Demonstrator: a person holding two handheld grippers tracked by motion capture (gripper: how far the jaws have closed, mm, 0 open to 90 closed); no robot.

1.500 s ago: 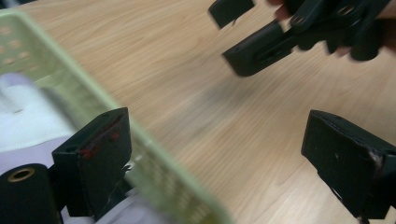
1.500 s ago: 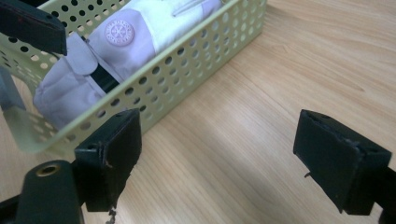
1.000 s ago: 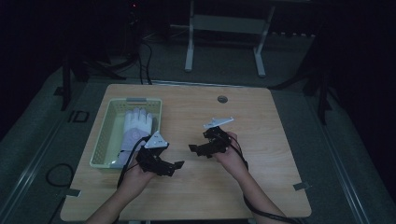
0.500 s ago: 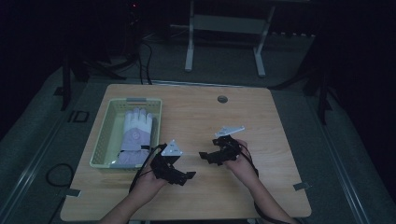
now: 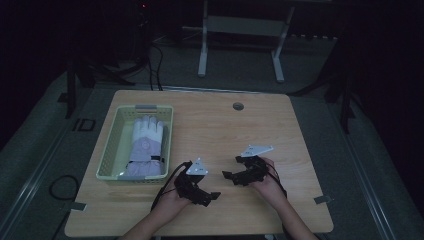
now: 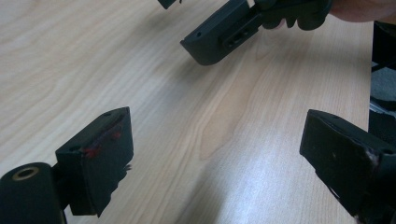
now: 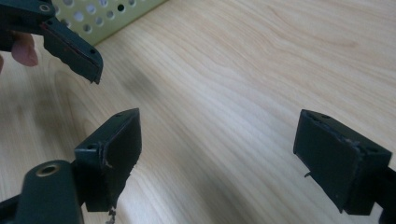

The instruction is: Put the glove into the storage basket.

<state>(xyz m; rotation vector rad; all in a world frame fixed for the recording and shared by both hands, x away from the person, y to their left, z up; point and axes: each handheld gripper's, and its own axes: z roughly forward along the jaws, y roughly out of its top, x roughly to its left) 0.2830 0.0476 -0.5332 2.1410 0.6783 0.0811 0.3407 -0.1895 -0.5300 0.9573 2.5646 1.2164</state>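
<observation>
Right of the basket (image 5: 111, 150) holding a glove (image 5: 145, 145), the left gripper (image 5: 212, 196) and right gripper (image 5: 227, 176) hover over the table (image 5: 260, 125), jaws apart and empty.

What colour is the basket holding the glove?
Pale green basket, clearest in the high view.

Black gripper (image 5: 216, 195); grey three-cornered plate (image 5: 198, 168); trailing cable (image 5: 167, 187)

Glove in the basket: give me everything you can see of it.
The glove is a thick padded winter type, white at the fingers and pale lilac toward the cuff, with a dark strap across the wrist. It lies flat in the light green perforated basket at the table's left, fingers pointing away from the person, cuff at the near end. It rests on the basket floor; neither gripper touches it.
</observation>
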